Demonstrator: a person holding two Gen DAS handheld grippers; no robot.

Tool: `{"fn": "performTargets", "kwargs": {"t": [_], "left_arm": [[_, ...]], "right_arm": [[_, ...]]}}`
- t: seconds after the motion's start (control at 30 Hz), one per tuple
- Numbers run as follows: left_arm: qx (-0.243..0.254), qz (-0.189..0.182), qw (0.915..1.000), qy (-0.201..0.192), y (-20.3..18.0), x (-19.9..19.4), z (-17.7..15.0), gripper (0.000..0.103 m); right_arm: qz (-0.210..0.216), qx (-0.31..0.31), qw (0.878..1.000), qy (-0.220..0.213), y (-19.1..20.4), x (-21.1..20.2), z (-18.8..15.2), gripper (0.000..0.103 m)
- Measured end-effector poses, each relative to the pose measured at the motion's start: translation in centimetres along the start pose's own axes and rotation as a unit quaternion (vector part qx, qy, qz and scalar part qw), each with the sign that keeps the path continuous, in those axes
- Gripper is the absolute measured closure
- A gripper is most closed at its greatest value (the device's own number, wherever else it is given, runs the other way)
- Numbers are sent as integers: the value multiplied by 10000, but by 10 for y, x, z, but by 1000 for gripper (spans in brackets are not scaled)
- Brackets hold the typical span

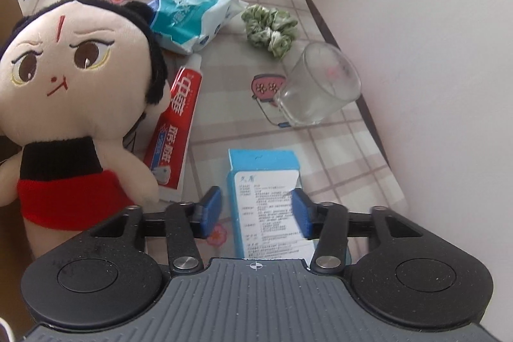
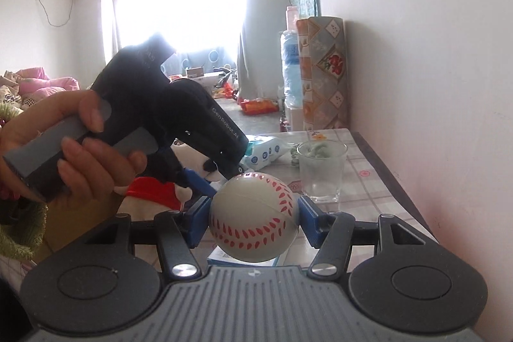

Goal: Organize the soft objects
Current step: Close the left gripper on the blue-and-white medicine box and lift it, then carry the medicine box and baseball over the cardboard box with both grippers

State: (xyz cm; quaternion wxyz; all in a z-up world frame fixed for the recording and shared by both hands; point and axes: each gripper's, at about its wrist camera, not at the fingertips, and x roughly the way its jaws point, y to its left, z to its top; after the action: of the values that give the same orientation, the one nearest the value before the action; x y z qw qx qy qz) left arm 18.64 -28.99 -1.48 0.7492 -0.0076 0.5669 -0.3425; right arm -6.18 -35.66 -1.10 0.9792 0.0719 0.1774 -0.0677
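Note:
In the left wrist view my left gripper (image 1: 255,209) is open and empty, its blue pads hovering on either side of a blue and white box (image 1: 266,201) on the table. A plush doll (image 1: 69,92) with black hair and a red skirt stands at the left. A green scrunchie (image 1: 271,28) and a soft tissue pack (image 1: 192,16) lie further back. In the right wrist view my right gripper (image 2: 253,218) is shut on a soft baseball (image 2: 255,217), held above the table. The left gripper's black body (image 2: 179,114) is in front of it.
A red toothpaste tube (image 1: 174,130) lies beside the doll. A clear glass (image 1: 317,85) stands near the table's right edge by the wall; it also shows in the right wrist view (image 2: 322,170). A cardboard box edge (image 1: 8,8) is at far left.

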Motion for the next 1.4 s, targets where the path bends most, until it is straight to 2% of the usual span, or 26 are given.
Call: {"fn": "performTargets", "kwargs": {"t": [0.03,0.1,0.23,0.37,0.43,0.53,0.63,0.73,0.8,0.93,1.1,1.27,1.4], "left_arm": [[7,-14,10000,38,1,0,-1,41],[26,-8,9999,102,-1,4,-1,22],[230,143,9988,396,-14,25,-2,15],[419,504,9952,729,-29,56,-3,14],[509,739,9925,831,-34,69,-4,9],[765,1065,9890,684,-42,75,-7,9],[848,1192,9874,606,-47,76,-9,10],[983,1285,9857,477,-50,75,-12,28],[996,1331,9855,344,-50,72,-12,28],[801,1313,9877,274,-42,65,-11,29],[705,1122,9911,151,-36,43,-18,29],[591,866,9943,-216,-32,2,-20,29],[586,611,9945,-610,-30,-47,-28,29]], "right_arm": [[-13,12,10000,25,-1,0,0,42],[-19,61,9999,86,-4,1,-1,42],[37,162,9996,215,-11,0,-9,41],[143,340,9986,381,-15,1,-22,42],[165,386,9982,417,-18,2,-28,42],[190,450,9978,449,-22,4,-35,42],[216,510,9974,467,-27,9,-37,42],[239,545,9972,454,-31,11,-38,42],[253,557,9972,428,-32,10,-37,42],[246,555,9976,336,-32,5,-36,42],[231,541,9981,199,-29,-6,-32,41],[284,505,9983,-63,-23,-22,-19,41],[353,332,9981,-382,-10,-39,1,41]]}}
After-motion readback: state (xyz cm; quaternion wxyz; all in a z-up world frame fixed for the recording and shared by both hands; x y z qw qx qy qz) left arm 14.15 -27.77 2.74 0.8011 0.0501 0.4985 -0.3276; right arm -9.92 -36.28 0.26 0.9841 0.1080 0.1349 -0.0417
